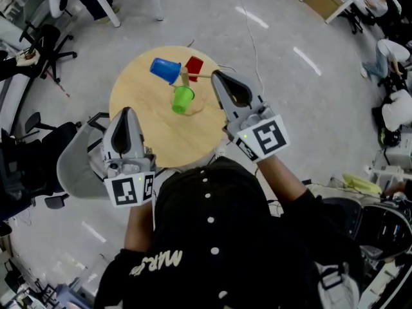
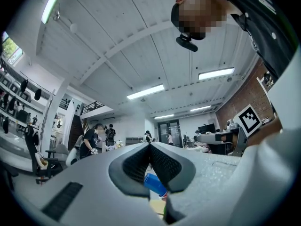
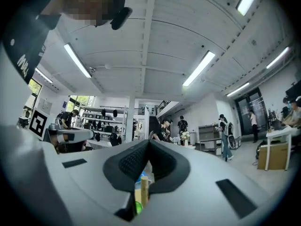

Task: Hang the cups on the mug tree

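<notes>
**Wooden tabletop, three cups at the tree**

Blue cup [image 1: 165, 69], red cup [image 1: 194, 67] and green cup [image 1: 182, 100] crowd round the mug tree [image 1: 185, 77] on the round table [image 1: 141, 140]. Right gripper [image 1: 215, 74] hovers just beside the tree, jaws pressed together, empty. Left gripper [image 1: 127, 111] hangs over the near edge, also closed on nothing.

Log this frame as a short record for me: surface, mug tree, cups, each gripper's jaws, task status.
surface: round wooden table
mug tree: wooden, toward the table's far side
cups: blue cup, red cup, green cup, all clustered on the tree
left gripper: jaws together, nothing held, over the table's near left edge
right gripper: jaws together, nothing held, tip close beside the tree
task status: all three cups appear hung
</notes>
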The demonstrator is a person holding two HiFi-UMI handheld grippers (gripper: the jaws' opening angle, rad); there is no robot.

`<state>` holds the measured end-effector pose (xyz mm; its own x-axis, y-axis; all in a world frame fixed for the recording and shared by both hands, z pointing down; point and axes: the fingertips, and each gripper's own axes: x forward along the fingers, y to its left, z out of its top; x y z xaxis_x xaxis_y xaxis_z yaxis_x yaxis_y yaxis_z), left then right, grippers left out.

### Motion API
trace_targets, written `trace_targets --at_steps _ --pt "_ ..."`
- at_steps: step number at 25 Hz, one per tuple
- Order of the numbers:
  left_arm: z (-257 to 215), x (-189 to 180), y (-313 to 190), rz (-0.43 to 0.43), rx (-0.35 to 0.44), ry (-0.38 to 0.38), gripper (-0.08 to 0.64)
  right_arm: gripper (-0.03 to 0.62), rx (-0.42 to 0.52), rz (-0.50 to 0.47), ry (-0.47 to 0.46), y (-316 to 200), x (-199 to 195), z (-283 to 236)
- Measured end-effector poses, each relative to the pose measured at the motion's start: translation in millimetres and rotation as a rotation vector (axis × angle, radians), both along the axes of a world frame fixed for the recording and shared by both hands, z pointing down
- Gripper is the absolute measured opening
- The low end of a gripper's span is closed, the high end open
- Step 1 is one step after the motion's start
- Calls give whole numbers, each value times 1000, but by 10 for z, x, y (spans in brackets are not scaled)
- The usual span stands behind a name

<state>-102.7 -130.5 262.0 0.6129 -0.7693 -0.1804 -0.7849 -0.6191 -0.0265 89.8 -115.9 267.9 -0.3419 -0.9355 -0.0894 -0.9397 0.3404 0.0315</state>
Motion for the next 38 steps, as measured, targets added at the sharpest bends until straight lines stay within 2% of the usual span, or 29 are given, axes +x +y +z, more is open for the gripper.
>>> trace_targets --at_steps 8,18,28,38 --pt "55 -206 -38 -71 -24 -26 -3 -8 40 138 -32 136 484 -70" --pt "175 -464 -75 -155 -65 -51 -3 -8 34 187 -36 255 792 -10" --pt "289 -596 -91 -193 -92 -61 -3 -8 -6 219 -52 279 890 196" --pt "315 -565 -127 -183 -90 -60 -3 -6 -7 189 -39 179 764 228"
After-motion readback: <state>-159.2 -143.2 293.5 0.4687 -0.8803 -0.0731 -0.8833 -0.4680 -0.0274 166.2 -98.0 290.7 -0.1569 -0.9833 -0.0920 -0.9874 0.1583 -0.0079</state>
